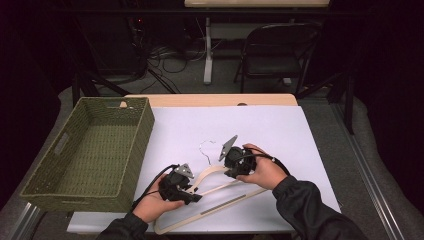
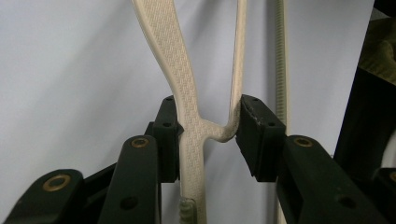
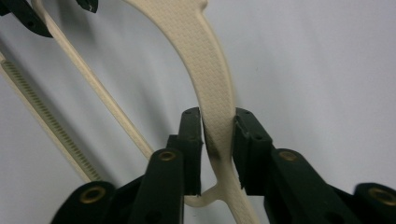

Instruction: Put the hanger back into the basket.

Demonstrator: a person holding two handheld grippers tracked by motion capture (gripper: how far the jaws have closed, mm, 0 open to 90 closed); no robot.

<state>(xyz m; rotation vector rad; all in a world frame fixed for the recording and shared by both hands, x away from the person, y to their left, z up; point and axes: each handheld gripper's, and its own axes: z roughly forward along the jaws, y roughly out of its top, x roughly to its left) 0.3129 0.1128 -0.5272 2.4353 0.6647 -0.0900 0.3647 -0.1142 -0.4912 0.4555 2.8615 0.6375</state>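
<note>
Cream woven-textured curved hanger point(image 1: 212, 187) between both black tongs point(image 2: 208, 128) point(image 3: 218, 140).

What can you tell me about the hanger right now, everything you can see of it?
The hanger is cream, likely plastic with a woven surface texture, with curved shoulders, a thin inner rod, a ribbed lower bar and a silver wire hook. It lies over the white table cover, right of the green basket. The left gripper spans the shoulder and rod junction; the right gripper clamps the other shoulder.
</note>
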